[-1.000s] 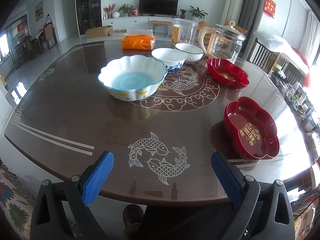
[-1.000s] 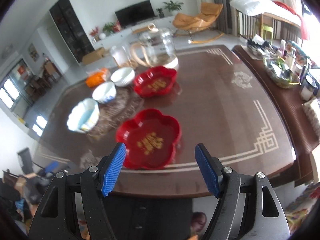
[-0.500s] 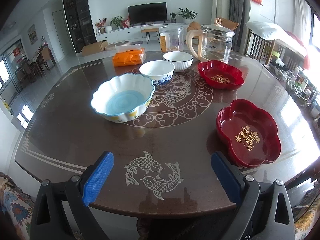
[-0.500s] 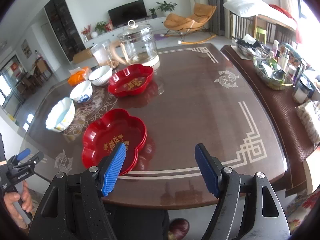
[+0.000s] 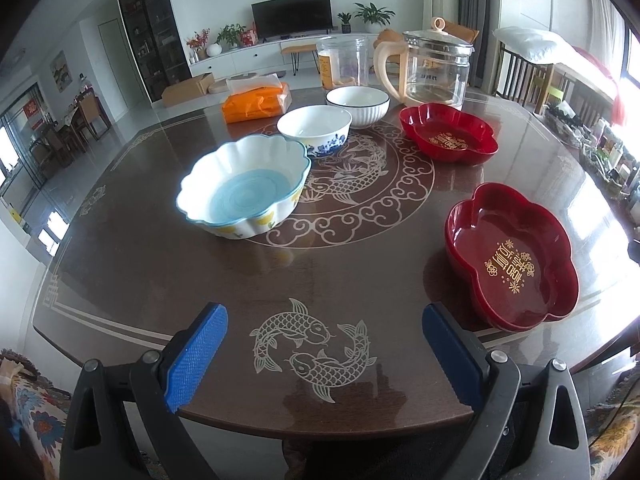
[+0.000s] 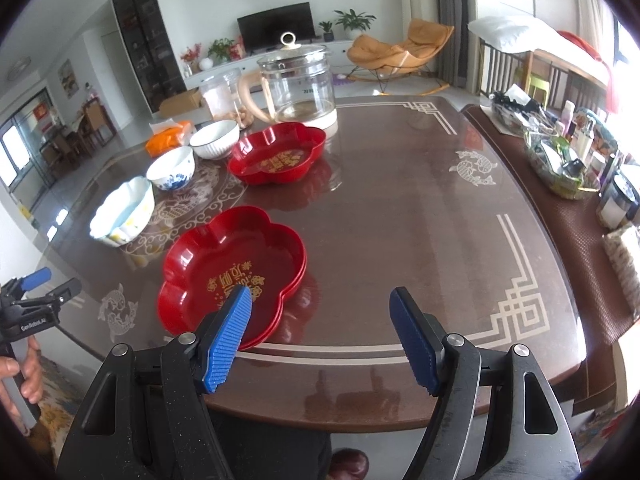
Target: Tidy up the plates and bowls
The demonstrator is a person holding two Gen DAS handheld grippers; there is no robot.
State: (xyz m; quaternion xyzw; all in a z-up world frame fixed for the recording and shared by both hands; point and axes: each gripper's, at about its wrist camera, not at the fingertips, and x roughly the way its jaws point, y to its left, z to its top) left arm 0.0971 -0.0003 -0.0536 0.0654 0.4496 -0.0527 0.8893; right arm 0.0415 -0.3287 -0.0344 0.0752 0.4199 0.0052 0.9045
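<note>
On the brown table stand two red flower-shaped plates, the near one (image 5: 512, 256) (image 6: 232, 268) and the far one (image 5: 450, 134) (image 6: 278, 154). A scalloped white bowl with a blue inside (image 5: 244, 186) (image 6: 122, 212), a blue-patterned white bowl (image 5: 314, 128) (image 6: 171, 168) and a ribbed white bowl (image 5: 357, 105) (image 6: 215, 139) sit in a row. My left gripper (image 5: 324, 354) hangs open over the front edge above a fish inlay, nothing between its pads. My right gripper (image 6: 320, 336) is open too, its left pad over the near red plate's rim.
A glass kettle (image 5: 434, 68) (image 6: 298, 84), a clear jar (image 5: 344, 62) and an orange tissue pack (image 5: 258, 102) stand at the table's far side. A side counter with a cluttered basket (image 6: 556, 160) runs along the right. A hand (image 6: 20, 372) holds the left gripper at the right wrist view's left edge.
Both views rolled level. The right gripper sank and shifted, so the near red plate now lies under its left pad instead of between the pads. The left gripper slid slightly along the table edge.
</note>
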